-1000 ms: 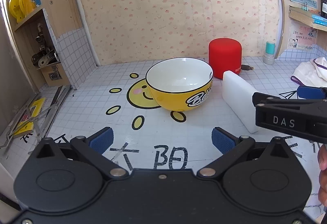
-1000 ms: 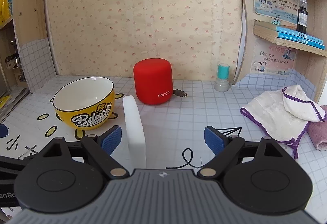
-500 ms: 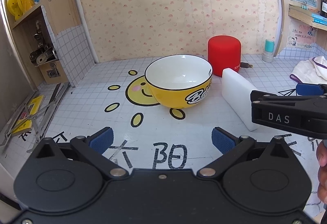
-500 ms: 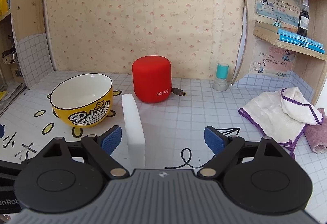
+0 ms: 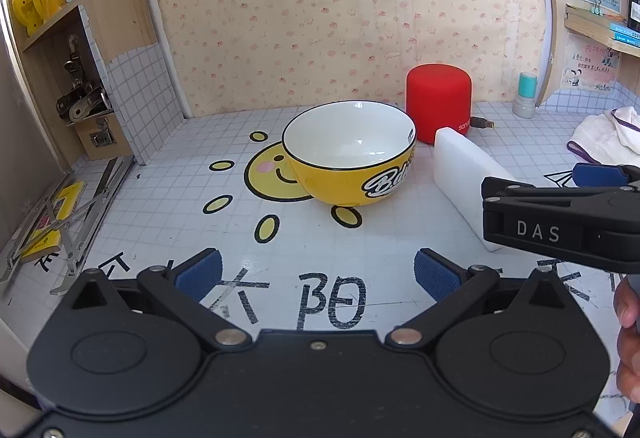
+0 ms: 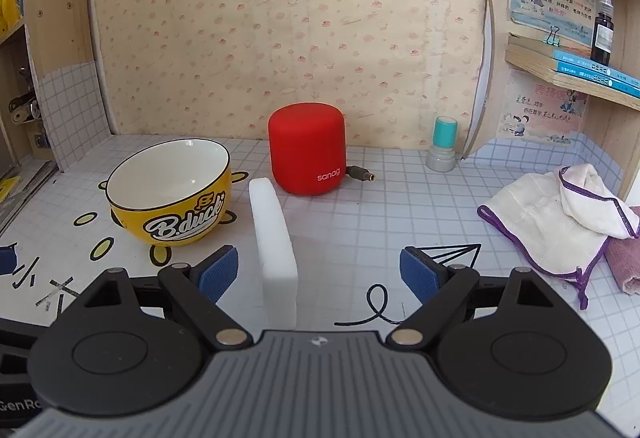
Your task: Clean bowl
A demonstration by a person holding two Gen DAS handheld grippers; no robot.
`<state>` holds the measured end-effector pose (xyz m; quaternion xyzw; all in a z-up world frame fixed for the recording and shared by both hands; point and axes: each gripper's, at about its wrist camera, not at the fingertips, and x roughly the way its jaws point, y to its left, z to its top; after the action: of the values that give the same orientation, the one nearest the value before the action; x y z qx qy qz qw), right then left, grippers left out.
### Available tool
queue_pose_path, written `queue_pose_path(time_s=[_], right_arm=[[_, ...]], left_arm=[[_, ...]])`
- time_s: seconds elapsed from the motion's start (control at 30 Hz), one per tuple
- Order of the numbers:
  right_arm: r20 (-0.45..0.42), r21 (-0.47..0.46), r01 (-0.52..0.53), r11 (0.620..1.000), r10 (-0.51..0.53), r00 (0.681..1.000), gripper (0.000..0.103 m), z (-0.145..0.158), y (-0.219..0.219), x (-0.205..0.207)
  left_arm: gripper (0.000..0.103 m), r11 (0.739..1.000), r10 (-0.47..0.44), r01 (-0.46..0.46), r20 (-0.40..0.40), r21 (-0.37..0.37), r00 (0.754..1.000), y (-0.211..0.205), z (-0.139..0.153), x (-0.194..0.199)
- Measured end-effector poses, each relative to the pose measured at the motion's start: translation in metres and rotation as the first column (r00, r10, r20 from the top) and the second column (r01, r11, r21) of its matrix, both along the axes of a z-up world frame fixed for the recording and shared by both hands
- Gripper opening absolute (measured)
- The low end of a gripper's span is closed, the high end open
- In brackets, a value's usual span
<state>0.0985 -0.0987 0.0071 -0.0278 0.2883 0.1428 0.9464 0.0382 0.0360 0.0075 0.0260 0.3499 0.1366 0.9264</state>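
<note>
A yellow bowl (image 5: 348, 154) with a white inside and "B.duck" lettering (image 6: 180, 222) stands upright on the tiled tabletop and looks empty. Just right of it, a white sponge block (image 5: 464, 174) stands on its long edge. My left gripper (image 5: 318, 272) is open, a short way in front of the bowl, holding nothing. My right gripper (image 6: 320, 272) is open too. The near end of the sponge (image 6: 276, 238) lies between its fingers, closer to the left pad and not touching either. In the left wrist view the right gripper (image 5: 560, 222) crosses the sponge's near end.
A red cylindrical speaker (image 6: 306, 154) with a cable stands behind the sponge. A teal-capped stamp (image 6: 442, 146) sits near the back right. A white cloth with purple trim (image 6: 560, 214) and a pink cloth (image 6: 624, 262) lie at the right. A metal folding stand (image 5: 60, 222) lies at the far left.
Both grippers have drifted only slightly, and both stay open. The bowl and the sponge have not moved.
</note>
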Motion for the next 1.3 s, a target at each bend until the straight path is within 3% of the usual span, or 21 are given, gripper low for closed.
queue_pose_path(time_s=[1.3], right_arm=[[0.000, -0.026, -0.047, 0.999, 0.047, 0.999, 0.089, -0.003, 0.002, 0.010]], left_arm=[[0.103, 1.000, -0.009, 0.009, -0.008, -0.010, 1.000, 0.001, -0.003, -0.001]])
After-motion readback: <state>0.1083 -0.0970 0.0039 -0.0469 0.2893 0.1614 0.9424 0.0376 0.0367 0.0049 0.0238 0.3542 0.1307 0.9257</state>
